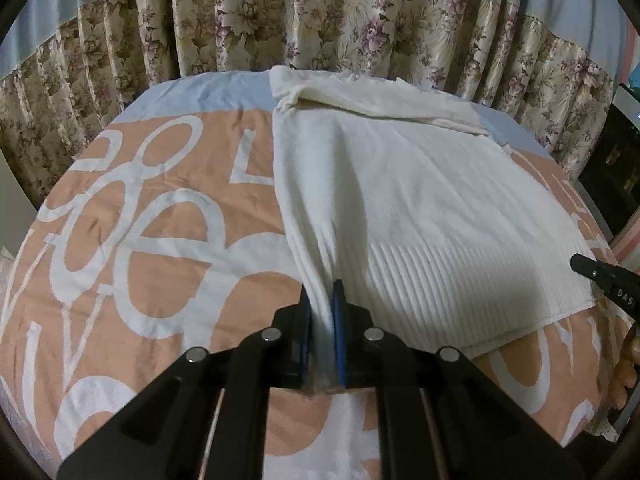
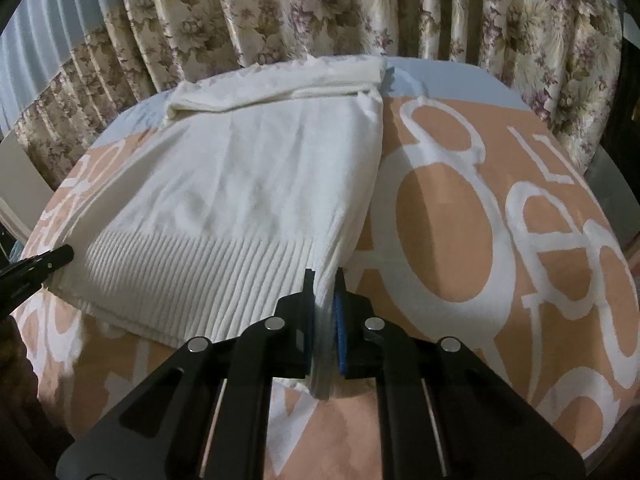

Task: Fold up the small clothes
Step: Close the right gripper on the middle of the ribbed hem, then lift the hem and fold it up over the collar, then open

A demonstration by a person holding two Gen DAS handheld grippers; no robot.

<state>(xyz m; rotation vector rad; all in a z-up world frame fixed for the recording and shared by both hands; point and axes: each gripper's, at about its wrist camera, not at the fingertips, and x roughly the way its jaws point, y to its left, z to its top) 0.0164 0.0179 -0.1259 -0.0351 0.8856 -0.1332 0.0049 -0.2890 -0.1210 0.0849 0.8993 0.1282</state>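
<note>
**Both jaws clamped on the sweater's hem corners**

Jaws narrow on both sides, each pinching cream fabric: the left gripper (image 1: 320, 292) grips the near left corner of the white sweater (image 1: 420, 208), and the right gripper (image 2: 324, 280) has the near right corner of that sweater (image 2: 260, 184), cloth bunched between its blue pads (image 2: 340, 312).

The garment lies spread on a bedspread (image 1: 152, 240), peach with big white letters, pale blue at the far edge. The ribbed hem faces the cameras; at the far end a folded band of fabric, sleeve or collar, hard to say, lies across the top. Behind the bed hangs a floral curtain (image 1: 320, 12), pleated, with a plain blue strip above it.

At the right edge of the left view sits a dark cabinet (image 1: 612, 168), its contents too dim to make out. Each camera catches only the black tip of the other gripper at its frame edge. Fingers (image 1: 628, 364) of the person's hand peek in low on the right, mostly cut off.
</note>
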